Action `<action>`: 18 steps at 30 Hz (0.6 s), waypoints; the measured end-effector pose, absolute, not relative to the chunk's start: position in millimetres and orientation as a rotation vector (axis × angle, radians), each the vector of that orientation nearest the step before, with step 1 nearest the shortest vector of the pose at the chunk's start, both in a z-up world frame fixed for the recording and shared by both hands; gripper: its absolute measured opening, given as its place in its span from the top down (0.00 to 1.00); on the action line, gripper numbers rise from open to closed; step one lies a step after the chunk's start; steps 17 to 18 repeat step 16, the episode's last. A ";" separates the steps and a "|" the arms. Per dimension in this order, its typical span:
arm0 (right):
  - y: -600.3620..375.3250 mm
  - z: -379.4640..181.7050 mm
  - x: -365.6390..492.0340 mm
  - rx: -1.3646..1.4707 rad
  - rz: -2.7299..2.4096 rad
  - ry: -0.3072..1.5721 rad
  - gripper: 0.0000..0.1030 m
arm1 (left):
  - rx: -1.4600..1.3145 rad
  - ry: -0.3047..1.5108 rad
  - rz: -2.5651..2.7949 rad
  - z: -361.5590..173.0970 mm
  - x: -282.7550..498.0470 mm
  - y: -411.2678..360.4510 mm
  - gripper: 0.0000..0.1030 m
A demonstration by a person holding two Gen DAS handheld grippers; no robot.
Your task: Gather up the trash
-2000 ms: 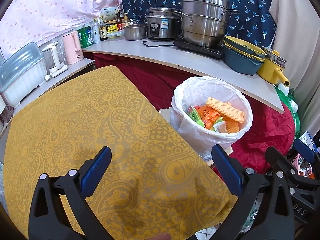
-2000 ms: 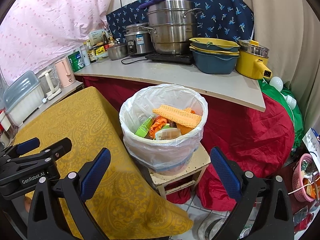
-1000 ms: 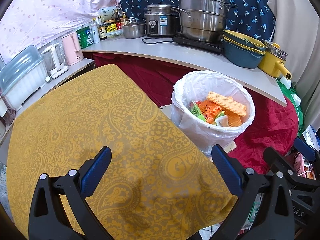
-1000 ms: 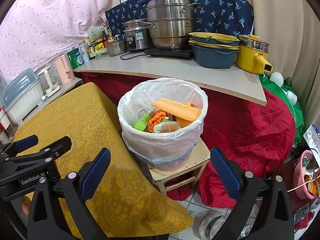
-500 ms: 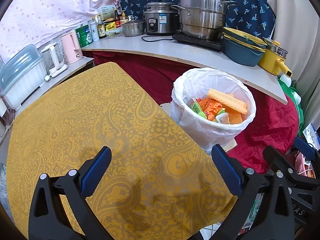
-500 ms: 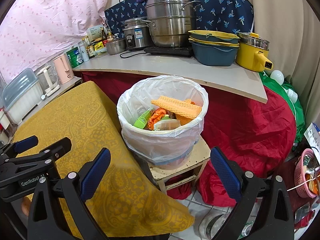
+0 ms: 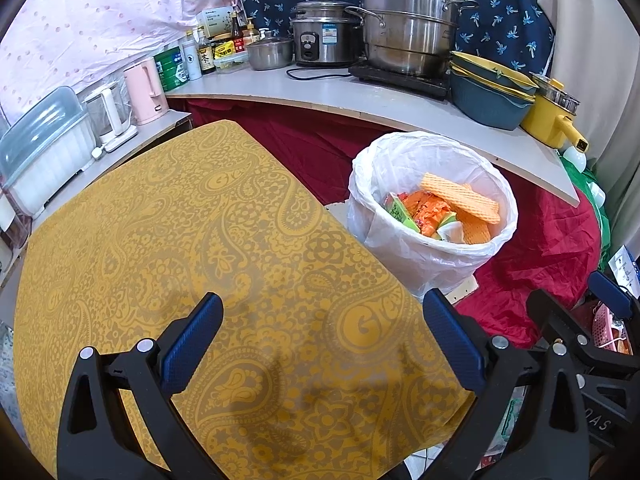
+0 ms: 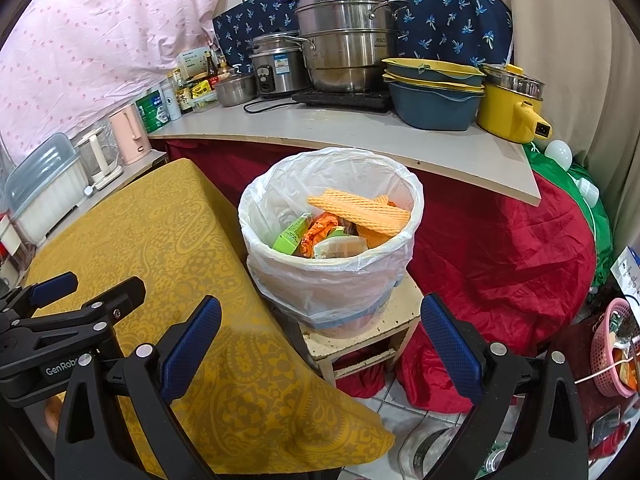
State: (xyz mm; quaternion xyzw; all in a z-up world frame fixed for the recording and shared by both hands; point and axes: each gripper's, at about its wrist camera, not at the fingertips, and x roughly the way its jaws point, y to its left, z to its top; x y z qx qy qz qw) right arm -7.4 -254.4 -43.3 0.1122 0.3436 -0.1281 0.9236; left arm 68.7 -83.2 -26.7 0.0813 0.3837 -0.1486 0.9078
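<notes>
Home kitchen: steamer pot (image 7: 408, 20), rice cooker (image 7: 320, 34), kettle (image 7: 145, 90) on counter (image 7: 360, 98).

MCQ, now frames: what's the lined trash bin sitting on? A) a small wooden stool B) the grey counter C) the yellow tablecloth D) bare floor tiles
A: in the right wrist view the trash bin stands on a small wooden stool, beside the yellow tablecloth and below the counter.

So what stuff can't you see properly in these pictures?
- Bottom of the trash bin: both views, hidden by the foam net and wrappers on top.
- Bottle labels: left wrist view, too small to read.
- Pink basket: right wrist view, cut off by the edge.
</notes>
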 end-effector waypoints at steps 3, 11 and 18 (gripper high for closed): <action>-251.7 -43.3 -6.0 0.226 -0.258 0.708 0.07 | 0.166 0.793 -0.301 -27.0 68.8 -78.8 0.07; -244.7 -44.7 -2.5 0.218 -0.238 0.718 0.07 | 0.164 0.805 -0.285 -30.4 68.5 -67.2 0.07; -240.4 -44.4 0.8 0.212 -0.228 0.721 0.07 | 0.180 0.803 -0.283 -30.8 68.7 -64.4 0.07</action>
